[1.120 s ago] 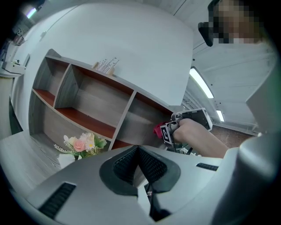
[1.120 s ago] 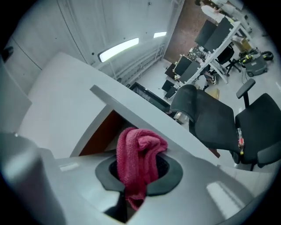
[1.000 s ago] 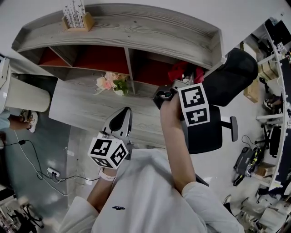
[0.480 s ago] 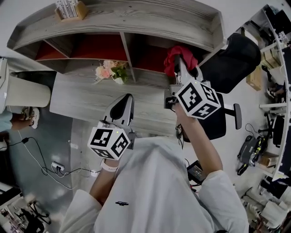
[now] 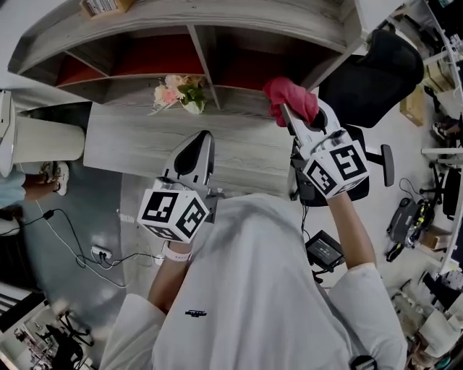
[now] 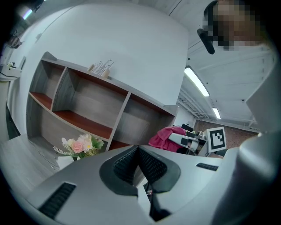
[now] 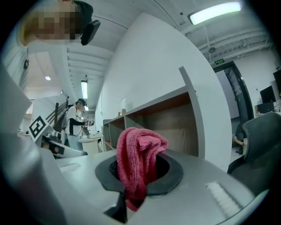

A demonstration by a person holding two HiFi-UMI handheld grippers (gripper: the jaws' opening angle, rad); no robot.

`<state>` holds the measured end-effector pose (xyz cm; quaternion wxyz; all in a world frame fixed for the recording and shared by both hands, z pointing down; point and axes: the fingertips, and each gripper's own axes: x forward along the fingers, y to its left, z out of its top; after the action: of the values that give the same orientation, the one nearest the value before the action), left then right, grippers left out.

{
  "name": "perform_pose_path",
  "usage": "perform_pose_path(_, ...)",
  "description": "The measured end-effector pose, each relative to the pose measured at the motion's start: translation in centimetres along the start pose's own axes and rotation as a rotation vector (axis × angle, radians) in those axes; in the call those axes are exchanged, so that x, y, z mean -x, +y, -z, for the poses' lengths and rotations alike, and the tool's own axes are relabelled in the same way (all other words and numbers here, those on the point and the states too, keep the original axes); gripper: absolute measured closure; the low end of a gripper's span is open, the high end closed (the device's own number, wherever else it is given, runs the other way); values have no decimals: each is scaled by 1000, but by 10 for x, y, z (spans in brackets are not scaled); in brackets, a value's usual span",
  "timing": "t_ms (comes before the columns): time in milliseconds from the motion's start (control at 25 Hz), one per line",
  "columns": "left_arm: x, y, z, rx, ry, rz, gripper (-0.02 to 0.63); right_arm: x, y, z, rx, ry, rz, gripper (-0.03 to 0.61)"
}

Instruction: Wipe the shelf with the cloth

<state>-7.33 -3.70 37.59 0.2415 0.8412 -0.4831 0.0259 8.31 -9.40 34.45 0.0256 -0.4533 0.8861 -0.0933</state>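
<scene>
Nearest the person, the left gripper [image 5: 199,144] hangs over the grey wooden table [image 5: 130,148]. Its jaws are pressed together with nothing between them.

Further out, the right gripper [image 5: 293,119] is clamped on the red cloth [image 5: 289,97]. The jaws pinch a bunched fold, the top mushrooms above them and a short tail hangs below. The cloth looks like light, soft terry that will flatten and drag rather than slide. A grip low on the bunch, as here, probably leaves enough loose fabric to press onto a board.

Beyond, the cloth sits by the front edge of the right lower bay of the shelf [image 5: 217,18]; I cannot tell whether it touches. A flower bunch [image 5: 177,90] stands to the left.
</scene>
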Motion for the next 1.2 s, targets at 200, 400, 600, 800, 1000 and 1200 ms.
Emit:
perform_pose_path(200,1,-3,2,-5,-1,8,614,22,12,12,20,21,-12,520)
perform_pose_path(400,3,-14,5,-23,12,30,614,41,26,16,57,51,1,520)
perform_pose_path(600,0,-24,9,-44,20,54,614,48,46,15,61,47,-44,520)
perform_pose_path(800,4,-33,19,-82,41,87,614,51,73,17,86,35,-86,520)
perform_pose_path(1000,8,-35,21,-95,38,86,614,52,73,16,17,6,-58,520)
perform_pose_path(1200,13,-37,25,-96,37,81,614,57,74,23,40,32,-43,520)
